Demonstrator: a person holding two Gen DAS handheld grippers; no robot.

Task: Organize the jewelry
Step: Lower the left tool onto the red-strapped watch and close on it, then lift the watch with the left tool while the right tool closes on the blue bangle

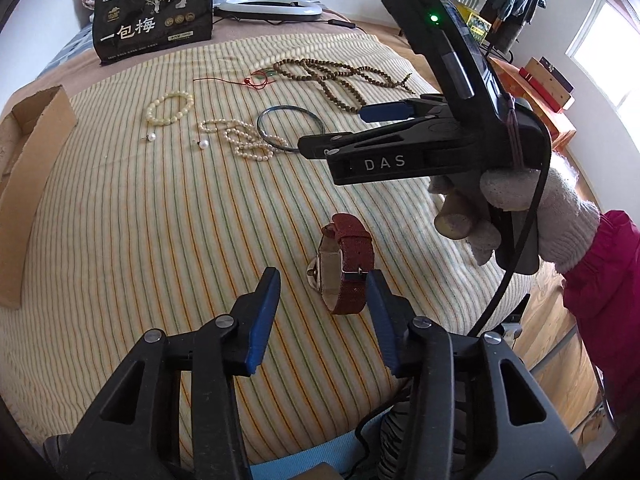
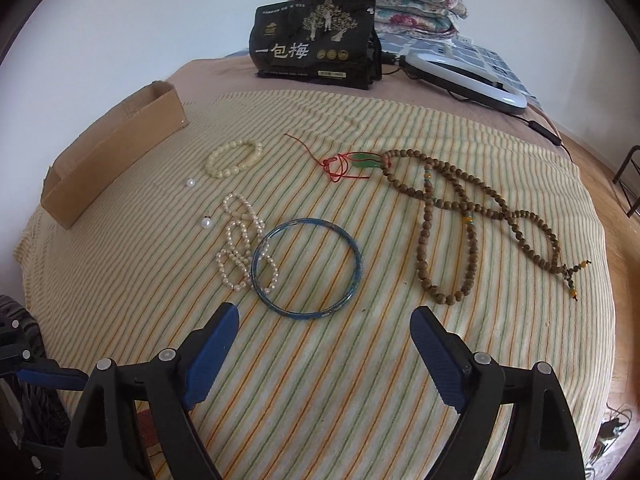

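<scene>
I keep the left tool [image 1: 322,292] with its blue fingers apart, low over the striped blanket [image 1: 160,220] on the bed, and the red-strap watch [image 1: 344,264] stands on its side just beyond them, close to the right finger; I cannot tell if they touch. My right tool [image 2: 324,328] is also spread wide and holds nothing. I take the blue bangle [image 2: 307,268] as my landmark: it lies flat just ahead of the right tool. The pearl necklace [image 2: 244,248] is to the left of the bangle, and one loop of it overlaps the bangle's rim. Two loose pearls [image 2: 205,222] lie further left, and the cream bead bracelet [image 2: 234,158] beyond them. The wooden bead strand [image 2: 472,220] is to the right of the bangle, well apart, and the red cord with a green pendant [image 2: 352,164] lies behind it. The cardboard box [image 2: 112,160] sits far left of the bangle.
</scene>
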